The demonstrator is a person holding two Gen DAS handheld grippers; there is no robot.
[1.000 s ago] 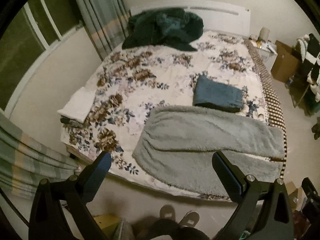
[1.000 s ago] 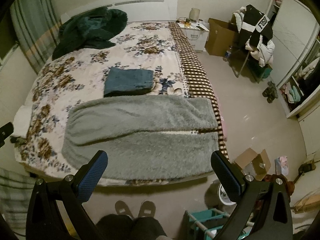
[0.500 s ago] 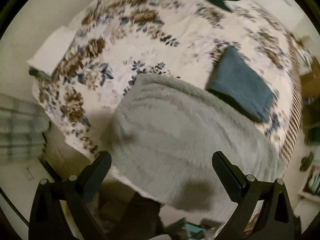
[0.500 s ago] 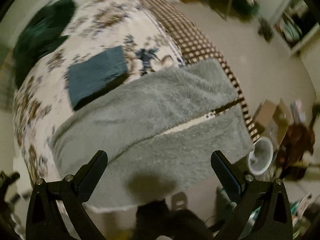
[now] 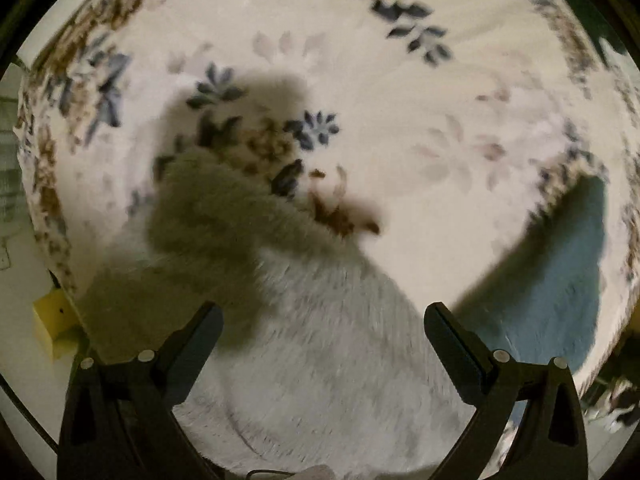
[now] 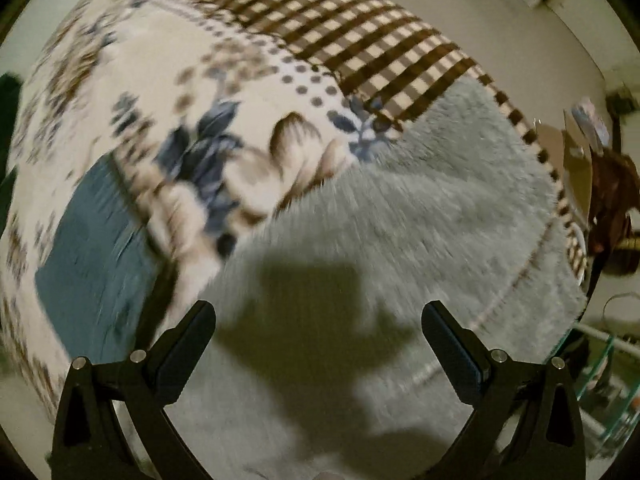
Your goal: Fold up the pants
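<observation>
The grey fleece pants (image 5: 320, 320) lie flat on the floral bedspread (image 5: 400, 100). In the left wrist view their far left corner lies just ahead of my left gripper (image 5: 320, 332), which is open, empty and close above the fabric. In the right wrist view the pants (image 6: 420, 220) fill the lower frame, with a pale seam line running to the right end. My right gripper (image 6: 318, 328) is open, empty and close above them, casting a shadow on the fleece.
A folded blue garment lies on the bed beside the pants, at the right in the left wrist view (image 5: 560, 300) and at the left in the right wrist view (image 6: 88, 248). A brown checked strip (image 6: 360, 40) borders the bed. Floor clutter (image 6: 608, 200) lies at the right.
Both grippers have dropped from a high view of the whole bed down close to the pants, the left toward the left end, the right toward the right end. Both stay open.
</observation>
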